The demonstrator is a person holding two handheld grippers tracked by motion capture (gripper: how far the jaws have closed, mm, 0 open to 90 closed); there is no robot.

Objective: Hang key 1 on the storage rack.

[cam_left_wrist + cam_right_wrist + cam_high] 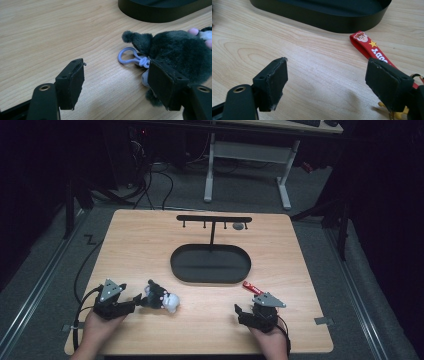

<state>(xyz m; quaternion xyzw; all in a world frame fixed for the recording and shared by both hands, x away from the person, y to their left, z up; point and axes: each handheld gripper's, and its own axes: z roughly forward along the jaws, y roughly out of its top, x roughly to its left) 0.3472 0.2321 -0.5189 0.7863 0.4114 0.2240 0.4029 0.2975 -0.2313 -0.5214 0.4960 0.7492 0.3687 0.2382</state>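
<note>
High view: left claw [139,298] low on wooden worktop [140,245], jaws spread, nothing gripped; dark plush keychain [161,297] lying on worktop right at its tips. Right claw [239,310] at near right of worktop, jaws apart, nothing held; red strap keychain [252,287] just beyond it, near the rim of black oval tray [210,265]. Black hook stand [213,219] rising at tray's far edge.

Left gripper view: left claw [116,83] released, bare wood between pads. Plush keychain [175,50] on worktop beside the right-hand jaw, contact not clear; its pale lilac clip [130,57] lying flat on the wood ahead of the gap.

Right gripper view: right claw [327,82] released, bare wood between pads. Red strap keychain [372,48] flat on worktop, running from tray wall [324,23] down behind the right-hand jaw
</note>
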